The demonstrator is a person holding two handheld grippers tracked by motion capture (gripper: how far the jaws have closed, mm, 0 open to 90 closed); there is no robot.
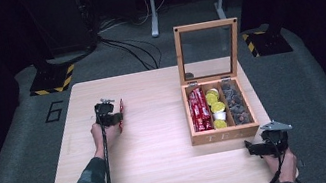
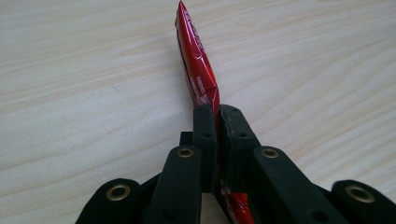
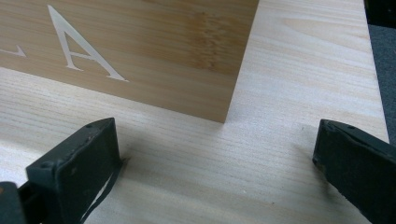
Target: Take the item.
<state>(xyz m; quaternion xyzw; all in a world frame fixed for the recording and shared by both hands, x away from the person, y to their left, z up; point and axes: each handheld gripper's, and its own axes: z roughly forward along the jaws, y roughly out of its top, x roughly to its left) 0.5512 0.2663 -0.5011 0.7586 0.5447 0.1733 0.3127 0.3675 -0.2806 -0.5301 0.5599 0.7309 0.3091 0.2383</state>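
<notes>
Black jaws of the left gripper (image 2: pixel 217 116) pinch a red packet (image 2: pixel 198 70) low over the left half of the table (image 1: pixel 159 138). Well apart, the right gripper (image 3: pixel 215 154), jaws spread wide, rests just before the wooden tea box (image 1: pixel 224 135).

Right of centre, the tea box (image 1: pixel 224 135) sits with its lid (image 1: pixel 208 53) up; red packets (image 1: pixel 198 110), yellow-topped pods (image 1: pixel 217 109), dark bags (image 1: pixel 237 104) inside.

free: bare table (image 1: pixel 160 143) left of tea box (image 1: pixel 224 134), wide passage | obstacle: upright glass lid (image 1: pixel 208 50) behind tea box | narrow strip right of tea box
</notes>
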